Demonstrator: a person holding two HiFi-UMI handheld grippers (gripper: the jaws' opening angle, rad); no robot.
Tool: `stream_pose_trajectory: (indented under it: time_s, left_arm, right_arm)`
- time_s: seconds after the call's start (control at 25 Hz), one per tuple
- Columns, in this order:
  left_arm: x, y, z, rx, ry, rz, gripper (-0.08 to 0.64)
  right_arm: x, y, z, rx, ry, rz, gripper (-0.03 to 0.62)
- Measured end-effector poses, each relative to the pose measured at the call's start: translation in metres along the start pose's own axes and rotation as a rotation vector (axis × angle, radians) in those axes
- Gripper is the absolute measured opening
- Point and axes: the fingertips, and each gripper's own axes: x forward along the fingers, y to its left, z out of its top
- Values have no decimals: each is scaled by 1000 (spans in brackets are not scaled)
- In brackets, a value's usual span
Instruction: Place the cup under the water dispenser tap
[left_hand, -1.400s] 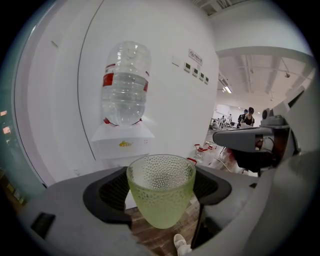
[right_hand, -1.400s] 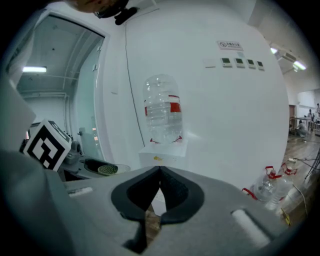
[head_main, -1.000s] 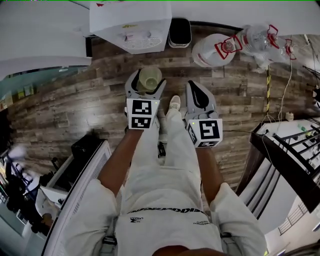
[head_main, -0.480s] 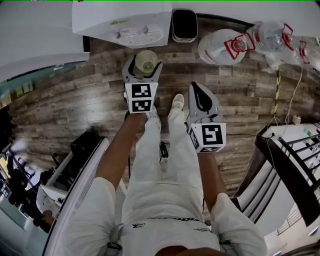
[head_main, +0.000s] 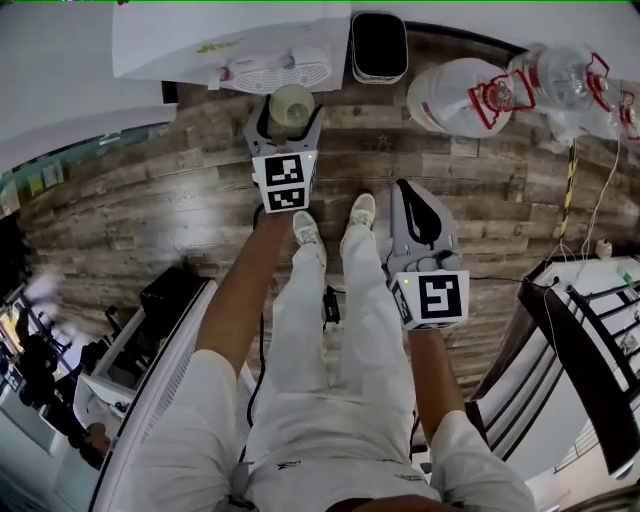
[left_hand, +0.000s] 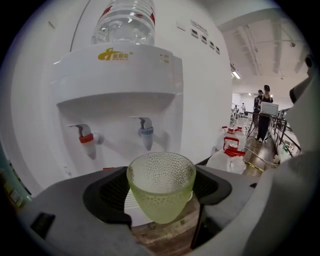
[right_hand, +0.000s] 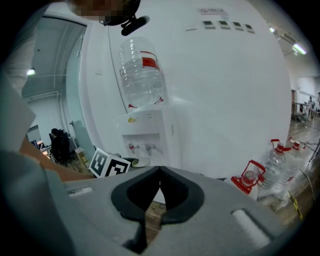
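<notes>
A pale green dimpled glass cup (left_hand: 161, 184) sits upright between the jaws of my left gripper (left_hand: 161, 192), which is shut on it. In the head view the cup (head_main: 291, 106) and left gripper (head_main: 285, 125) are just in front of the white water dispenser (head_main: 240, 40) and its drip grille (head_main: 274, 76). The dispenser (left_hand: 115, 95) fills the left gripper view, with a red tap (left_hand: 86, 141) at left and a blue tap (left_hand: 146, 136) just above and behind the cup. My right gripper (head_main: 422, 215) hangs lower right, shut and empty; its jaws meet (right_hand: 159, 191).
A black bin (head_main: 378, 46) stands right of the dispenser. Large water bottles with red handles (head_main: 470, 95) lie on the wood floor at the right. The person's white shoes (head_main: 335, 222) and legs are below the grippers. A black stair rail (head_main: 585, 330) is at far right.
My left gripper has carried the cup forward and down, from mid-floor to the front of the dispenser's grille. The right gripper has sunk and drifted right, still closed.
</notes>
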Motion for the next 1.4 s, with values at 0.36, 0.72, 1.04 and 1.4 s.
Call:
stream_pose_trajectory:
  time_s: [0.36, 0.72, 1.04, 1.4]
  left_arm:
    - [57, 11, -21, 33, -87, -13, 374]
    - [95, 19, -45, 56, -122, -3, 374]
    - [113, 22, -50, 35, -159, 8, 374]
    - [123, 20, -51, 46, -184, 17, 397]
  right_arm:
    - [30, -7, -21, 2, 17, 7, 0]
    - [52, -15, -35, -8, 33, 2, 0]
    - [60, -24, -55, 1, 68, 5, 0]
    - [62, -25, -59, -1, 79, 3, -2]
